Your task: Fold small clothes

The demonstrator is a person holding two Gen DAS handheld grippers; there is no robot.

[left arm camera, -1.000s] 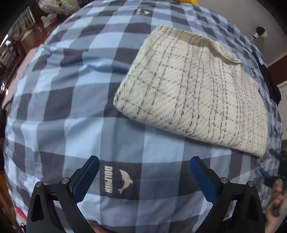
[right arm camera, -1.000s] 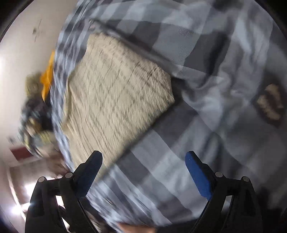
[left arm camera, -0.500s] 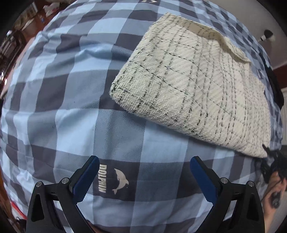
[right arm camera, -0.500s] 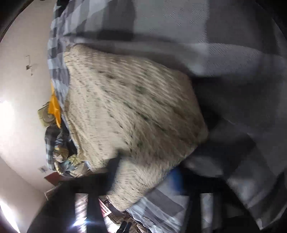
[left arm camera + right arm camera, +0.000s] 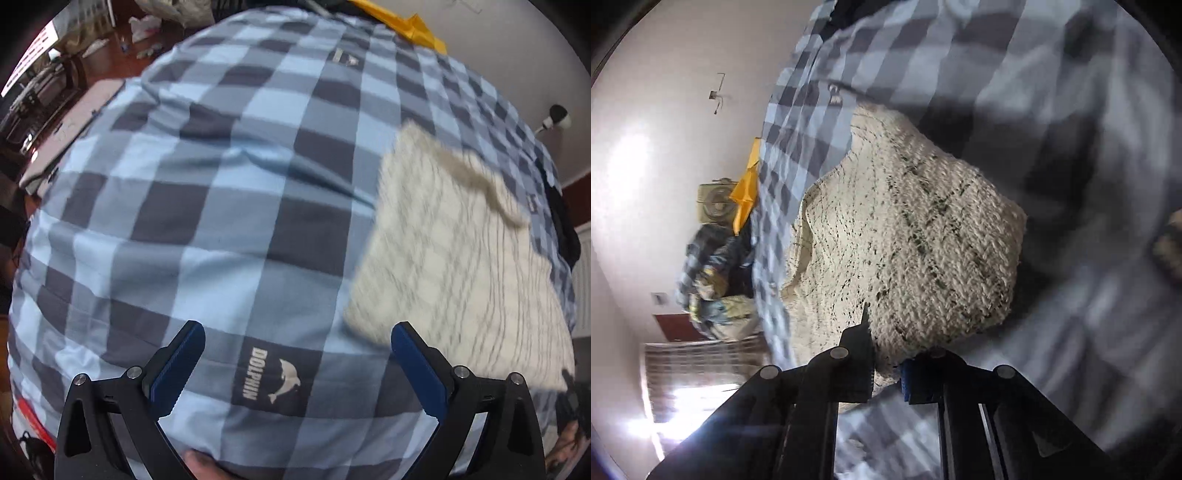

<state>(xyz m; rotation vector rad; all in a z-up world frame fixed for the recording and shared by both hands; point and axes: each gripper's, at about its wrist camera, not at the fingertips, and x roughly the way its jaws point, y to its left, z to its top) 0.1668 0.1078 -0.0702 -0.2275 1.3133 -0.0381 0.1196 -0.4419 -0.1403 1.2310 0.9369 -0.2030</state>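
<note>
Your left gripper (image 5: 295, 363) hovers with its blue-padded jaws spread wide over the blue-and-grey checked bedsheet (image 5: 221, 206), holding nothing; the dark square label with a white dolphin and the word DOLPHIN (image 5: 271, 376) lies on the sheet between its fingers. The folded cream woven garment with thin dark grid lines (image 5: 454, 266) lies on the right side of the bed, blurred in this view, its near left corner just beyond your right-hand blue finger pad (image 5: 415, 369).

Your right gripper (image 5: 886, 365) has its jaws pressed together on the near edge of that same cream garment (image 5: 908, 236), the cloth bunched between the black finger and the blue pad. The rest of the garment spreads out ahead of the gripper over the checked sheet (image 5: 1034, 74).

At the far edge of the bed a yellow cloth (image 5: 413, 26) pokes out against the pale wall (image 5: 665, 110). In the right wrist view a crumpled dark patterned bundle (image 5: 709, 266) sits beside the bed near the yellow cloth. On the far left a dark red-brown wooden surface with scattered clutter (image 5: 110, 40) shows beyond the bed.
</note>
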